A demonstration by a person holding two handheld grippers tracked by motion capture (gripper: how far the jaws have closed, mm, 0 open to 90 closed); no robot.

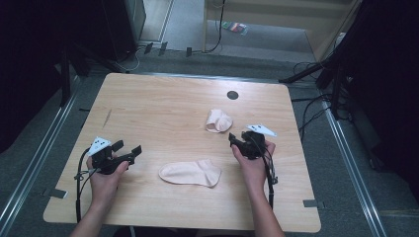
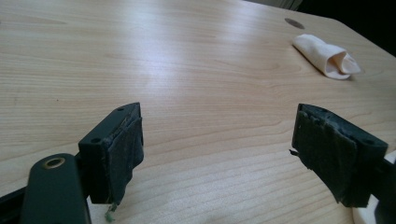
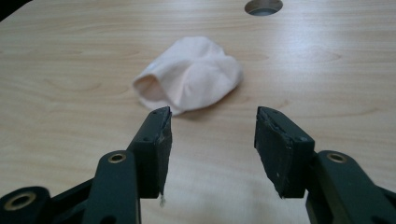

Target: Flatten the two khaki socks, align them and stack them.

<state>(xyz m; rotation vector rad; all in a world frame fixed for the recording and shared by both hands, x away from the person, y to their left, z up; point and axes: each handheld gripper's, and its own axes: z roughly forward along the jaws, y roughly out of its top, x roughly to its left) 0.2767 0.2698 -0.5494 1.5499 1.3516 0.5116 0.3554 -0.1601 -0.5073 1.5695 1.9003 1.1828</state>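
Pale wood, light-grained and bare of any print, makes up the table (image 1: pixel 163 103) on which everything lies. Nearest the person, two forearms come in from the bottom edge of the high view. The left hand (image 1: pixel 104 174) holds the left gripper (image 1: pixel 127 150) low over the near-left part of the tabletop, its jaws spread wide and holding nothing; in the left gripper view the left gripper (image 2: pixel 217 154) shows worn, frayed black pads (image 2: pixel 125 154) with bare wood between them. The right hand (image 1: pixel 253 163) holds the right gripper (image 1: pixel 237 140) at the near-right, also parted and empty; in the right gripper view the right gripper (image 3: pixel 212 149) aims at the folded sock.

Between the two hands, slightly nearer the person, a flat cream sock (image 1: pixel 190 173) lies stretched out on the wood, apart from both grippers.

Farther back, just beyond the right gripper, a second cream sock, folded or bunched into a small bundle (image 1: pixel 219 120), rests on the table; it shows close ahead in the right gripper view (image 3: pixel 189 77) and at the far right in the left gripper view (image 2: pixel 327 57).

Beyond it a dark round hole (image 1: pixel 232 95) sits in the tabletop near the far edge.

White three-cornered plates top both grippers. No readable writing, label or brand shows on anything.
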